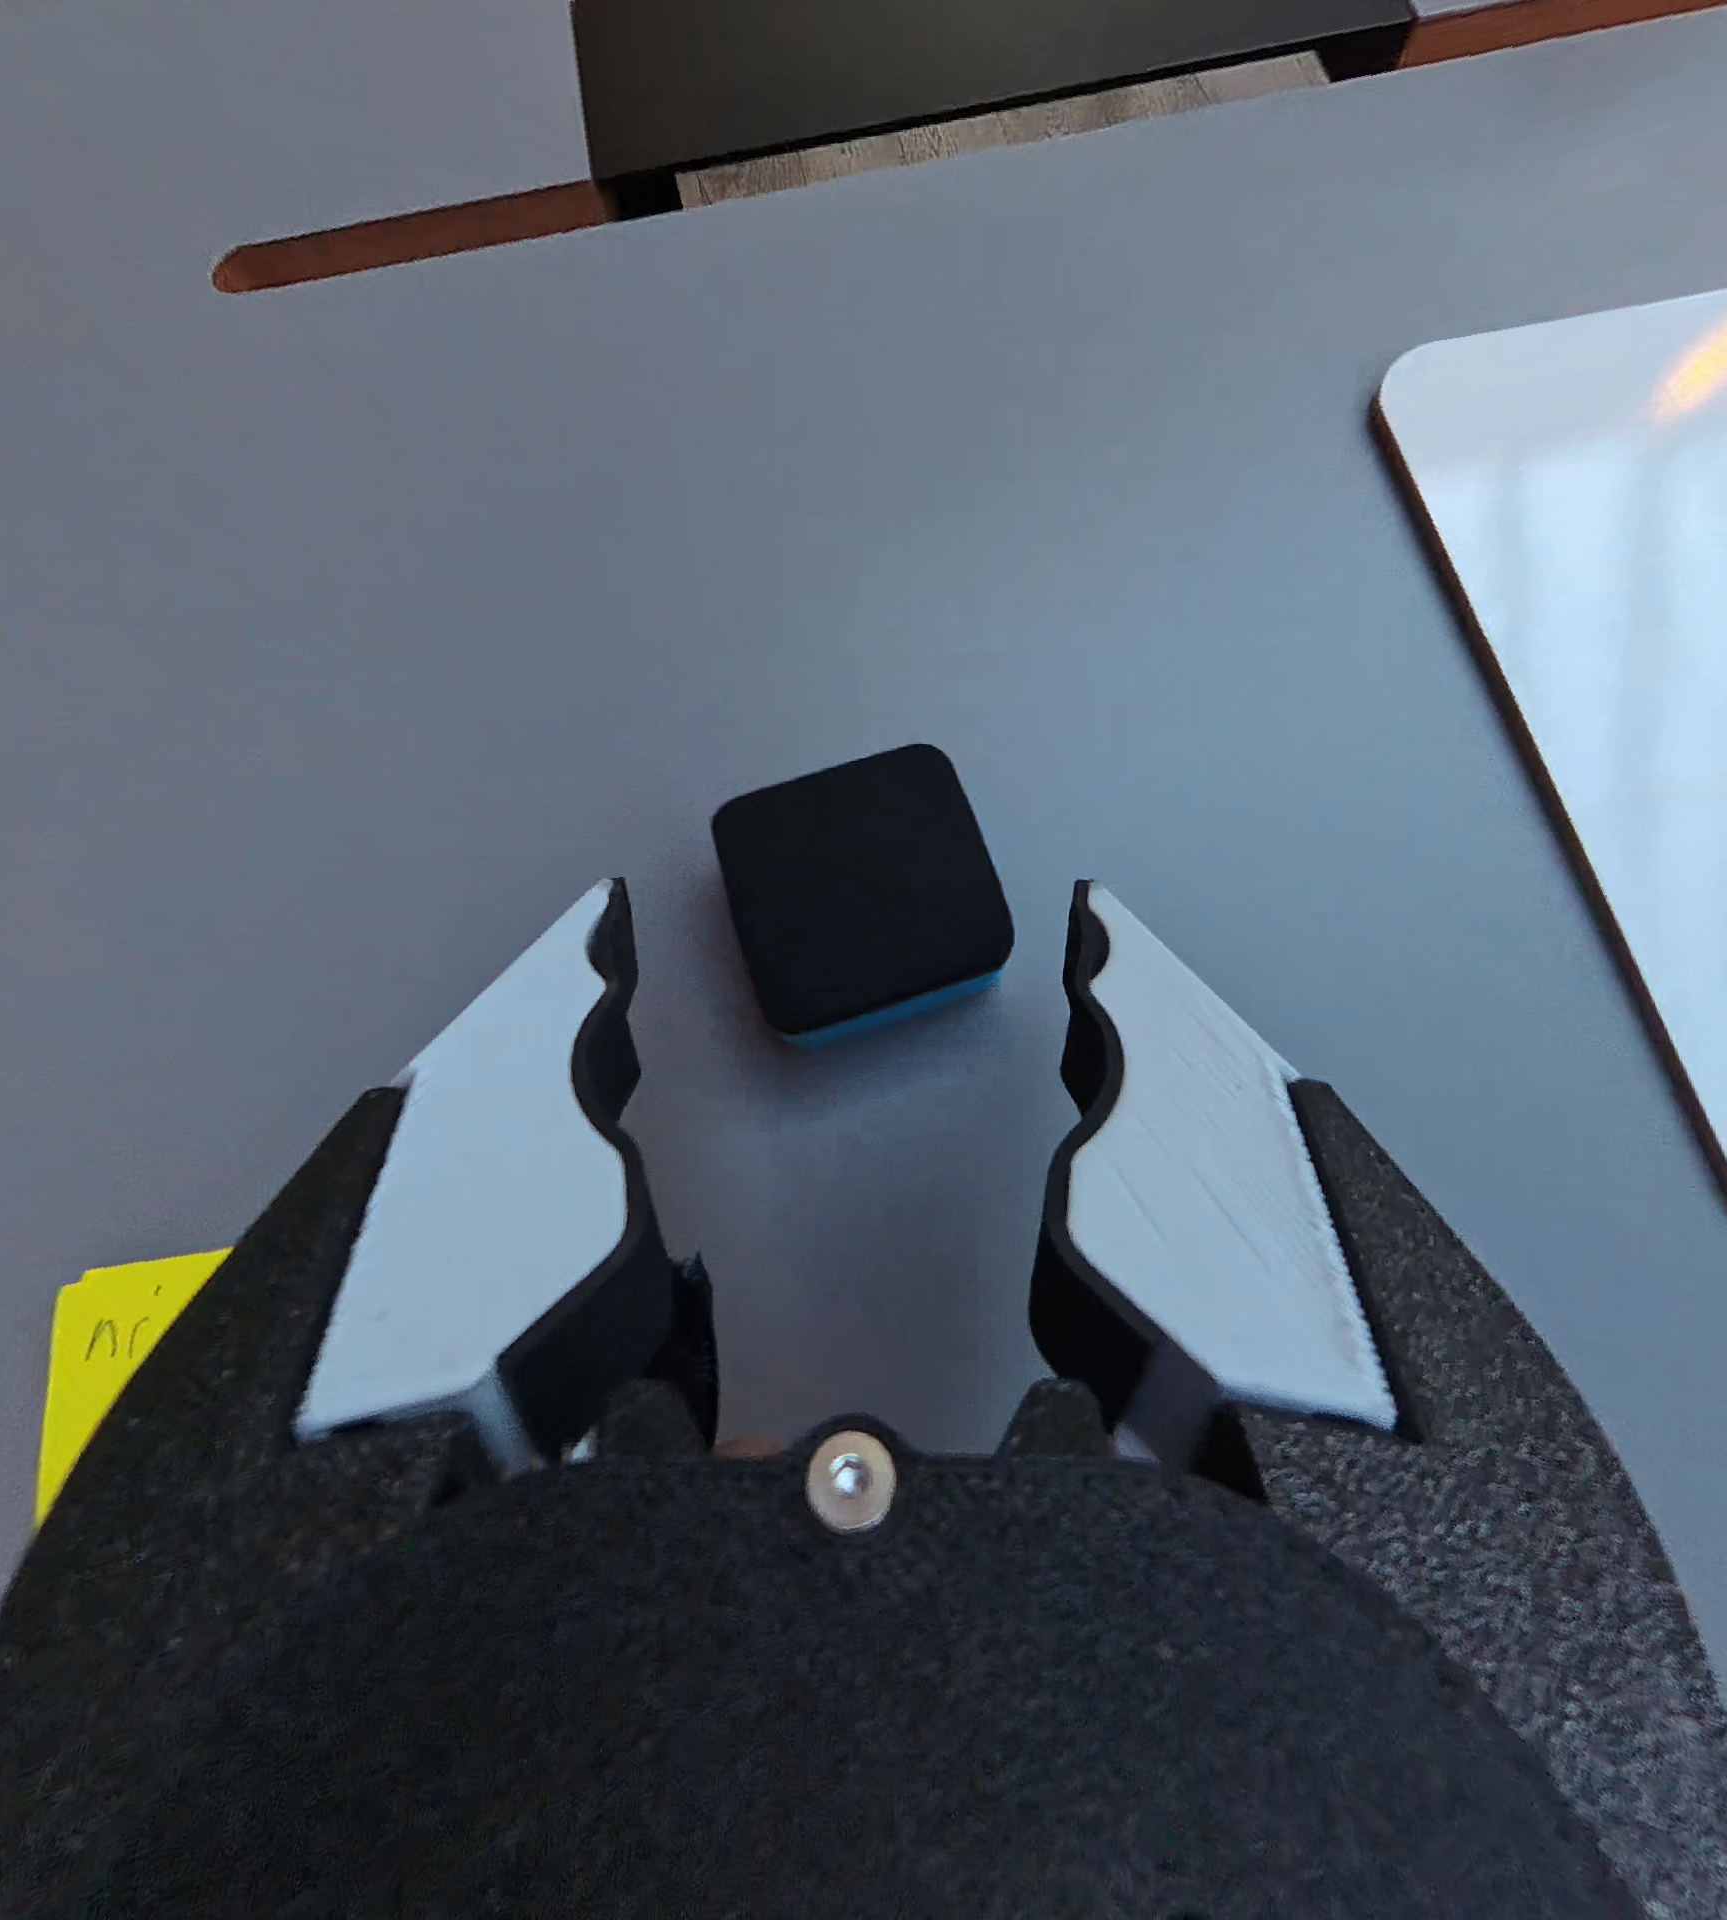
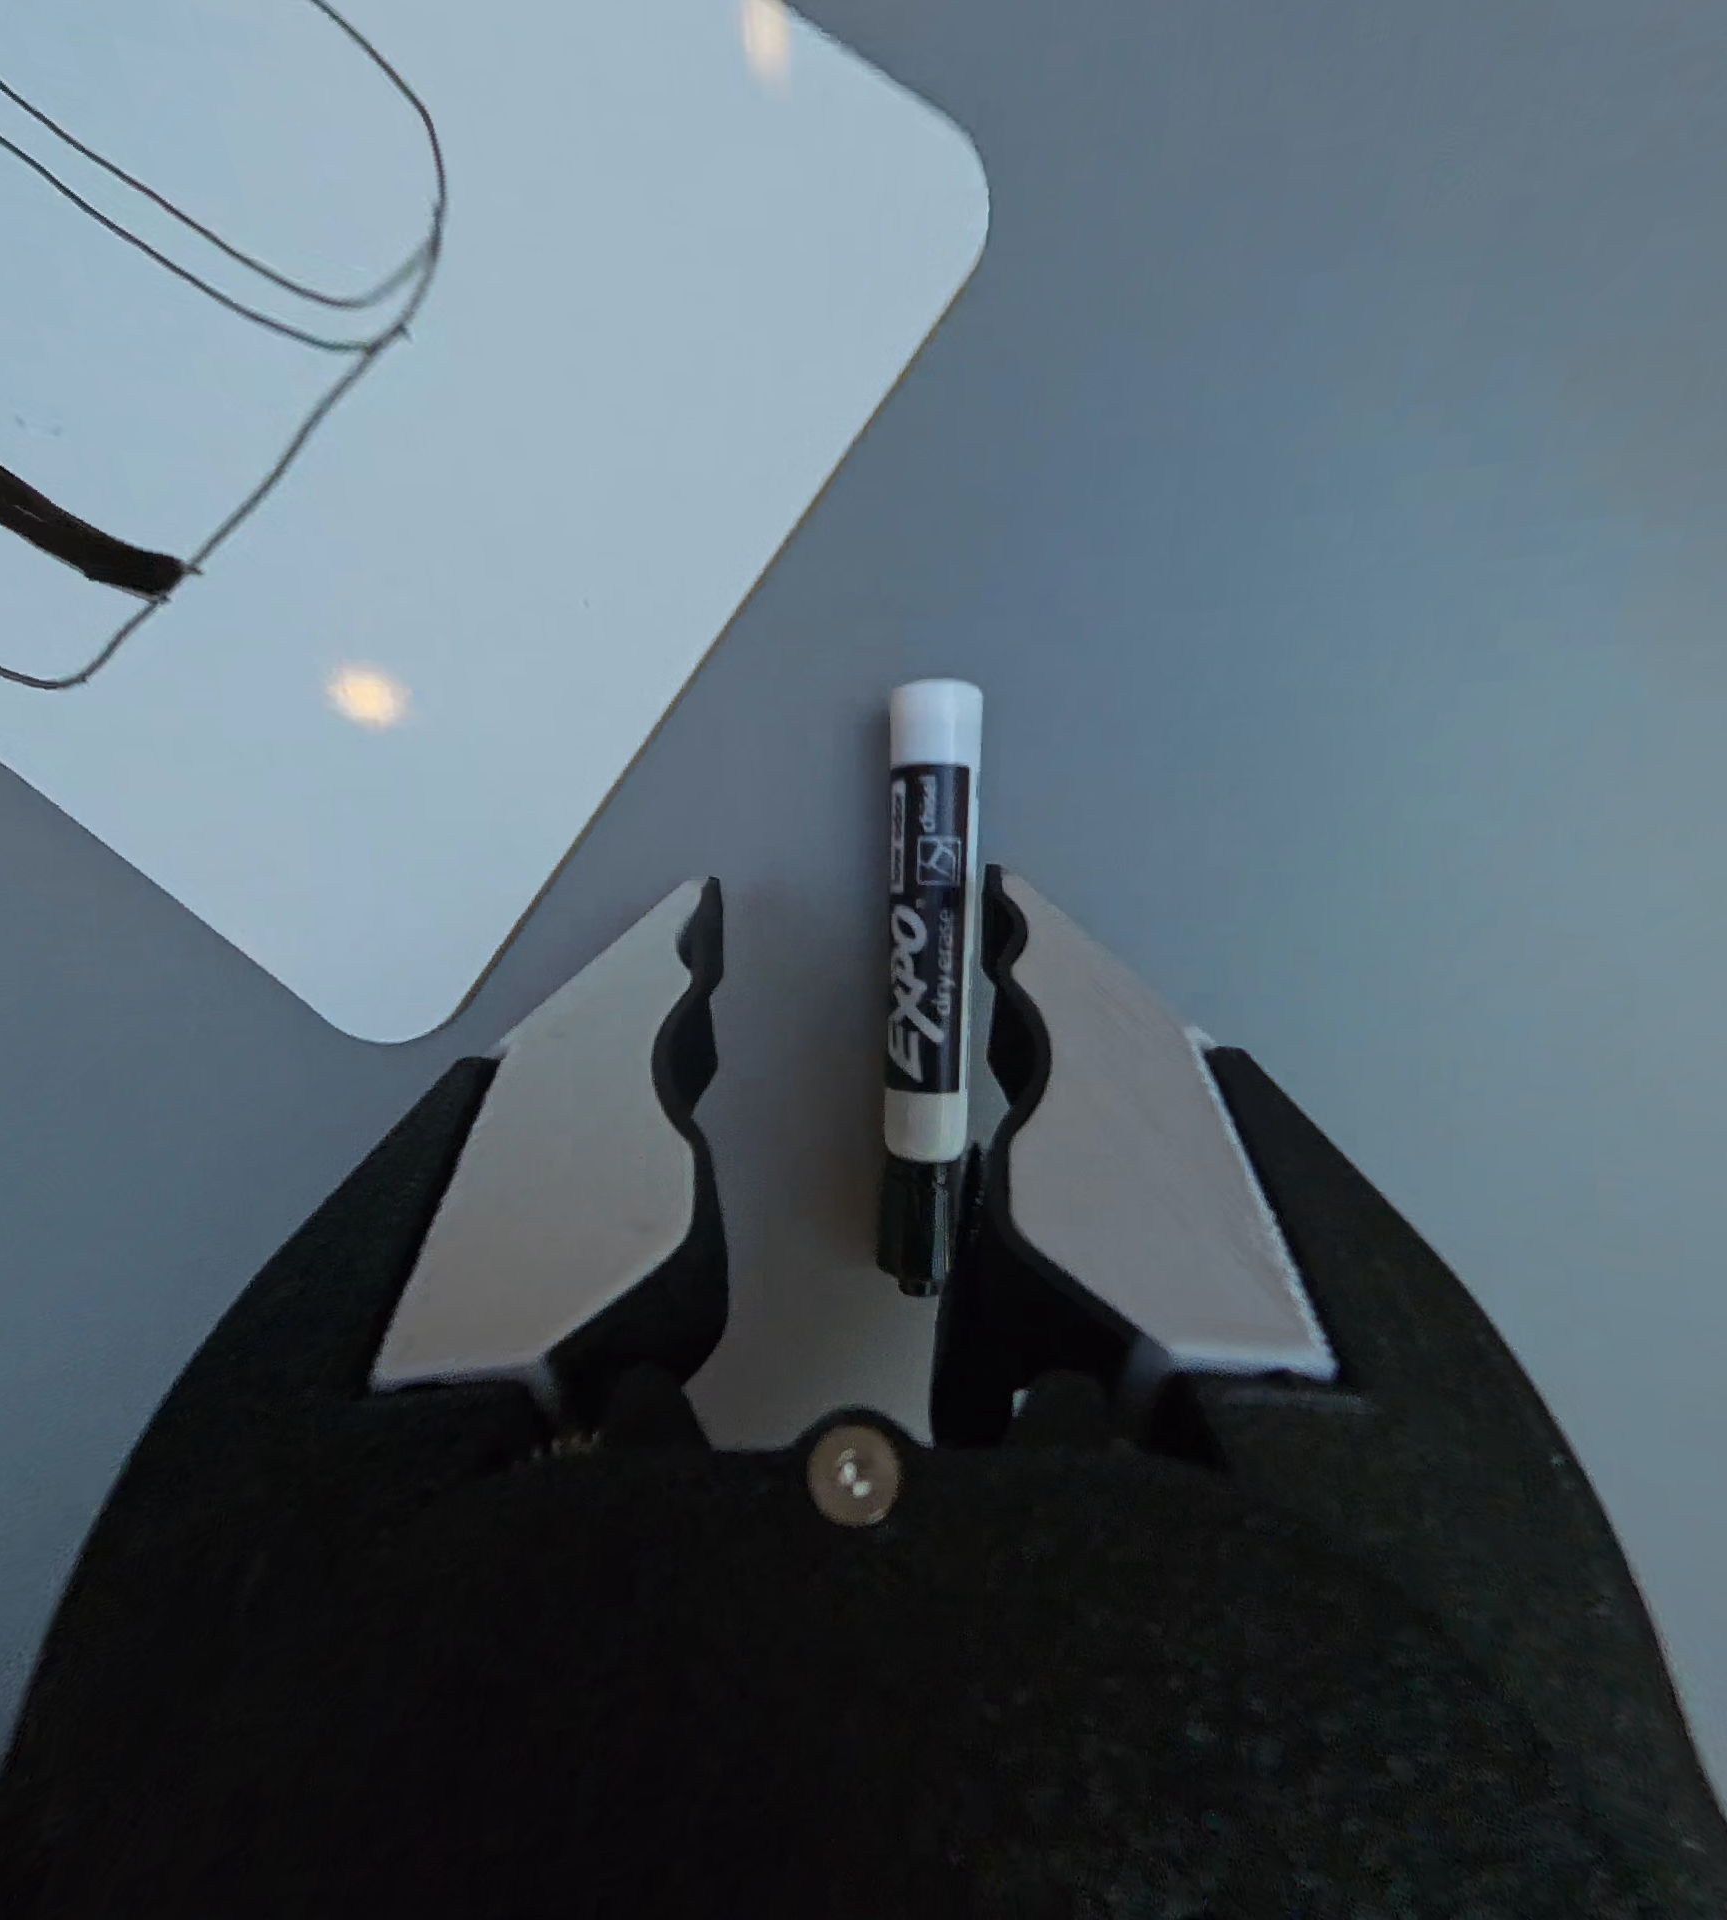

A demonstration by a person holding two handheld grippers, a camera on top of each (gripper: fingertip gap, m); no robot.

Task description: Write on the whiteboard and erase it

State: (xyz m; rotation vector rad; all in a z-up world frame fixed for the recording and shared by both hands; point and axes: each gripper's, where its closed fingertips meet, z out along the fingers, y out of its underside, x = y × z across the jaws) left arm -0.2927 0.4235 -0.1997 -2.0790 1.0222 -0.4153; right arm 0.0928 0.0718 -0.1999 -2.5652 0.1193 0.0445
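Observation:
In the left wrist view a small eraser (image 1: 864, 831) with a black felt top and a blue base lies on the grey table (image 1: 371, 623). My left gripper (image 1: 848, 894) is open, with its fingertips on either side of the eraser's near half and not touching it. In the right wrist view a black-and-white dry-erase marker (image 2: 926, 935) lies on the table (image 2: 1358, 520), its uncapped black tip towards the camera. My right gripper (image 2: 848, 881) is open around it. The marker lies close along the right finger (image 2: 1067, 1039), with a wide gap to the left finger.
A white board with rounded corners lies to the right of the eraser (image 1: 1617, 675); in the right wrist view (image 2: 526, 416) it is up left of the marker and bears black drawn lines. A yellow sticky note (image 1: 100, 1351) lies at the lower left. A slot (image 1: 423, 244) and a black object (image 1: 942, 83) lie at the table's far side.

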